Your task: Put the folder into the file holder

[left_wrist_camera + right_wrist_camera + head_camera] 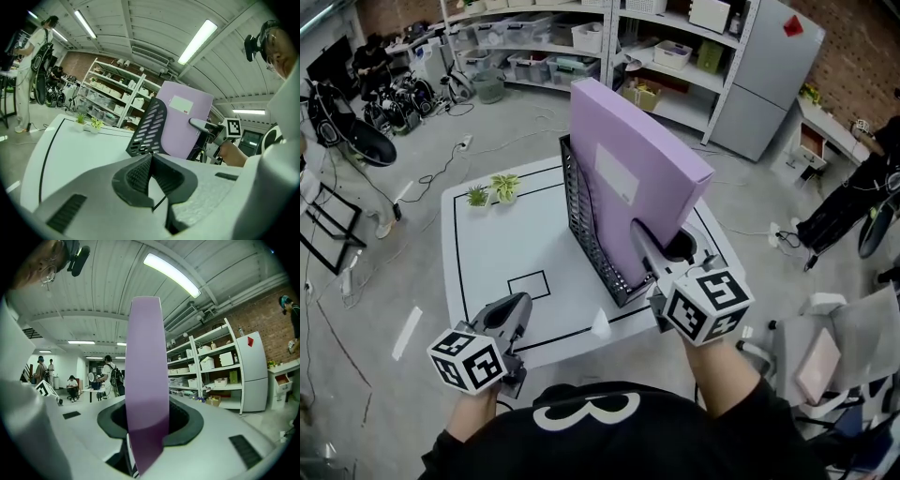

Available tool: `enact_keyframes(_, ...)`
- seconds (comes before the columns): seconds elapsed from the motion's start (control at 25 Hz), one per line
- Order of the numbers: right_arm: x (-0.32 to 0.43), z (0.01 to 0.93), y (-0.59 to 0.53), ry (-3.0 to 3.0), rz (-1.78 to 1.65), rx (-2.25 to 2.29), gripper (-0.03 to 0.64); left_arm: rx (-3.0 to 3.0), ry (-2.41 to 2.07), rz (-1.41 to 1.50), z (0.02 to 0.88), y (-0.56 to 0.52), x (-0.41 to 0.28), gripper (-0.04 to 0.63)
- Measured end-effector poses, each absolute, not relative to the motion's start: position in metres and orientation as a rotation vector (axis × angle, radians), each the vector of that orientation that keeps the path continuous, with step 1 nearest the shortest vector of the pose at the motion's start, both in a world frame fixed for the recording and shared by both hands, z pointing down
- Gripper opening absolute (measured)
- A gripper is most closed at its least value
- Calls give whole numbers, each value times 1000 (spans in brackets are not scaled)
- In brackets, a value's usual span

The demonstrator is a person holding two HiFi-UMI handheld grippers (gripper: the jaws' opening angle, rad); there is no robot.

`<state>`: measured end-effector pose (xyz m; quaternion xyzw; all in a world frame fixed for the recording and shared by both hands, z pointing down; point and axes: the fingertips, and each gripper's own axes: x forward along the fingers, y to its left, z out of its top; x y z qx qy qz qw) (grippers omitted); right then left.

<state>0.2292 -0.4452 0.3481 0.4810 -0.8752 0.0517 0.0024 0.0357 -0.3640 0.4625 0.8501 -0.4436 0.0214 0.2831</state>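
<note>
On the white table (497, 258), right gripper (642, 242) clamped the folder (628, 159) by its edge to steer it upright into the holder (586, 225); left gripper (518, 307) sat closed, empty.

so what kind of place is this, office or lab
Most likely a lab or workshop: metal shelving stacked with storage bins, cables trailing over the bare floor, and a white table marked with black lines.

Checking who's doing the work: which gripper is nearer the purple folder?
Right. The right gripper holds the purple folder by its edge; the left gripper hangs over the table, apart from the folder.
</note>
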Motion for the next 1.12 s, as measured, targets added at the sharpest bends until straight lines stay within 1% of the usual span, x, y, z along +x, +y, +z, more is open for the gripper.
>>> enact_keyframes(0.56, 224, 407, -438, -2677, 185, 1489, 156, 2237, -1216, 113, 472, -347, 25, 6)
enact_keyframes(0.8, 221, 439, -431, -2565, 284, 1441, 157, 2239, -1209, 143, 463, -324, 20, 6)
enact_keyframes(1.12, 220, 442, -426, -2532, 302, 1423, 177, 2228, -1220, 162, 445, -294, 9, 6)
